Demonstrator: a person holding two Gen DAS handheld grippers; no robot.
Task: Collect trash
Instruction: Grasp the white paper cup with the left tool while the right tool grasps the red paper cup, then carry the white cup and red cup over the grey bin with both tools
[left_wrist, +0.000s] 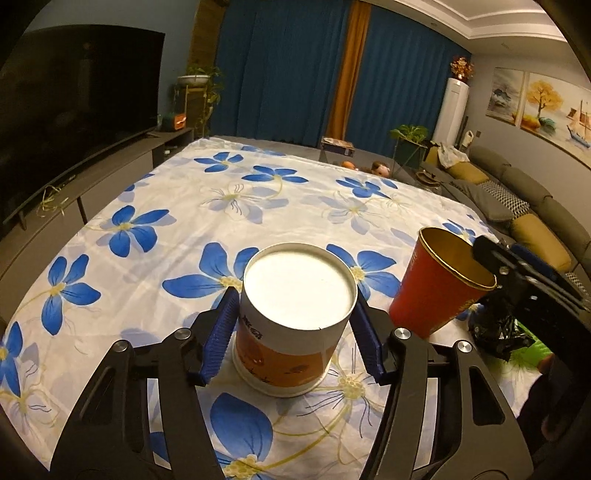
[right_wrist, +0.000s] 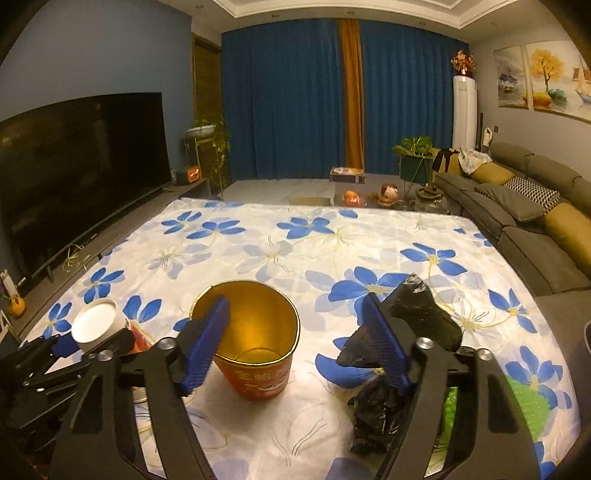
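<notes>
A white and orange paper cup (left_wrist: 291, 343) stands upside down on the flowered cloth (left_wrist: 177, 206). My left gripper (left_wrist: 294, 298) straddles it, both blue pads lying against its sides. A red cup with a gold inside (right_wrist: 255, 332) stands open side up to its right; in the left wrist view this red cup (left_wrist: 436, 291) leans left. My right gripper (right_wrist: 295, 301) is open: its left pad overlaps the red cup's left rim, and its right pad stands well clear of the cup. A crumpled black plastic bag (right_wrist: 424, 317) lies behind and under that right finger.
A green wrapper (right_wrist: 528, 402) lies on the cloth at the right, near the black bag. A large TV (right_wrist: 81, 166) on a low cabinet runs along the left. A grey sofa (right_wrist: 532, 229) borders the cloth on the right. Toys and plants sit at the far end.
</notes>
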